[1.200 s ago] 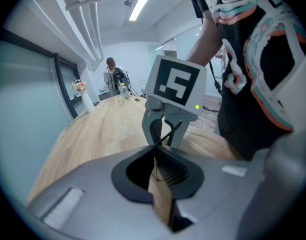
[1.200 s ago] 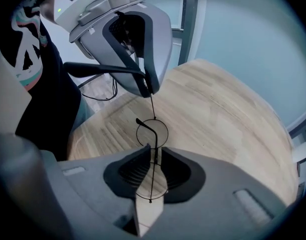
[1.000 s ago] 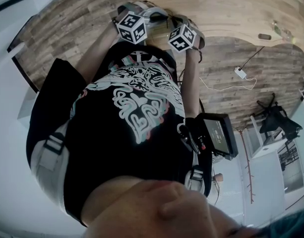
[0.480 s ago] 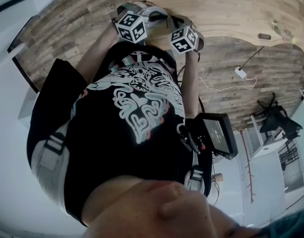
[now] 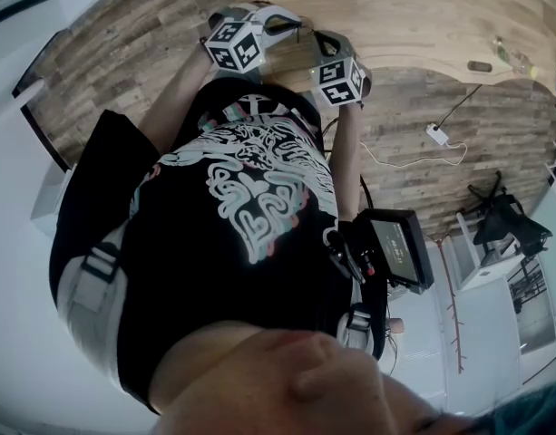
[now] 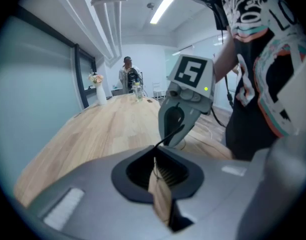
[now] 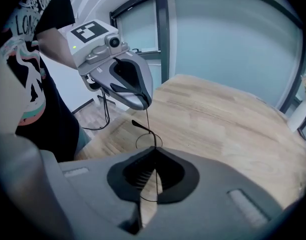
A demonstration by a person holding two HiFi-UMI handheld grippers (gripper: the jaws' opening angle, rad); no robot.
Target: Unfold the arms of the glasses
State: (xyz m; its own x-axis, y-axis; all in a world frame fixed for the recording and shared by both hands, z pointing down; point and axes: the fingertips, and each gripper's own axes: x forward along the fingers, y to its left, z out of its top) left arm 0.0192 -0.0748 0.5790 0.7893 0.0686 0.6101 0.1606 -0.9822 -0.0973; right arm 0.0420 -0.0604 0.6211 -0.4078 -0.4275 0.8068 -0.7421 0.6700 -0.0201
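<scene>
left gripper (image 6: 155, 151): held in the air over the near edge of the table, pointing at the other gripper. jaws pressed together on a thin dark wire of the glasses.
glasses (image 7: 142, 126): thin dark wire frame, held between the two grippers and pinched by both. one round rim and one arm with a thicker black tip show just ahead of the right jaws, and a fine wire runs on up to the left jaws. cannot tell from any view whether the arms are folded or spread.
right gripper (image 7: 154, 151): faces the left gripper, tips near each other. jaws closed tight on the wire frame, a loop of which passes through the slot between them.
table (image 5: 414, 16): pale wood top with a curved edge, below both grippers.
screen unit (image 5: 400, 247): black, at the person's hip, beside the printed black shirt.
power adapter (image 5: 434, 132): white, on the plank floor (image 5: 123, 62), with a white cable trailing from it.
vase (image 6: 99, 91): white, with flowers, upright at the far end of the table.
</scene>
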